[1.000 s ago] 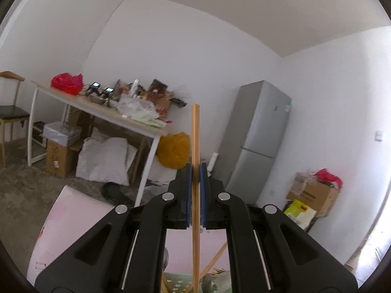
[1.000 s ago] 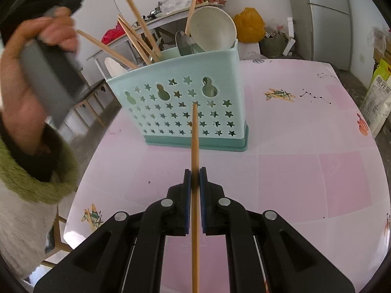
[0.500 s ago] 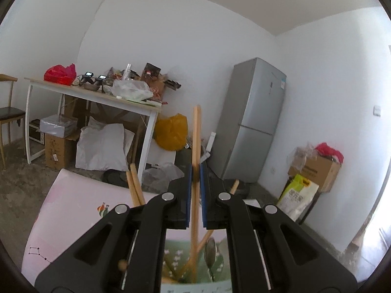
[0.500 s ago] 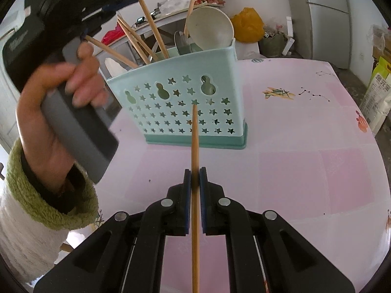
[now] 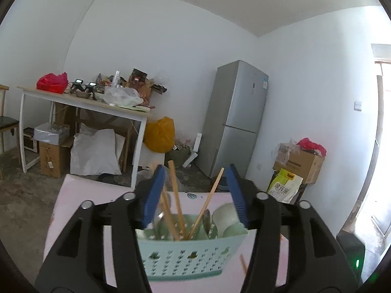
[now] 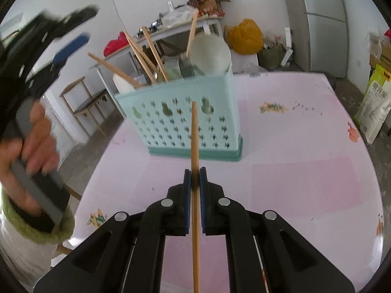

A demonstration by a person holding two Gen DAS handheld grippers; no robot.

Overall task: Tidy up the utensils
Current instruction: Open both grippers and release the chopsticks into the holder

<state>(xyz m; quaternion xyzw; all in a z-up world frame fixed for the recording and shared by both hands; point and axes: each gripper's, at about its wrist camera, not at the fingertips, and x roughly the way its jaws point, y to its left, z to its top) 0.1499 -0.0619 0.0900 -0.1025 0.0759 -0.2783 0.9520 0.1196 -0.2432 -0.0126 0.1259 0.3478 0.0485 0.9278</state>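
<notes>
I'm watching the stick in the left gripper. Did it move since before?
Yes. The chopstick has left the opening jaws of the left gripper and dropped into the teal basket, well below the fridge.

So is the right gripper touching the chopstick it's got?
Touching. The right wrist view shows the right gripper with both blue pads pressed against the chopstick, no gap on either side.

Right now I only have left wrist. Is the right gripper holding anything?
Observer: Yes. The right gripper is shut on a chopstick.
Operator: Where's it aimed?
Observer: Its tip points at the caddy's perforated front, from over the table.
Operator: And my left side?
Observer: The left gripper, jaws opening, is blurred, up left of the caddy, with nothing gripped.
</notes>
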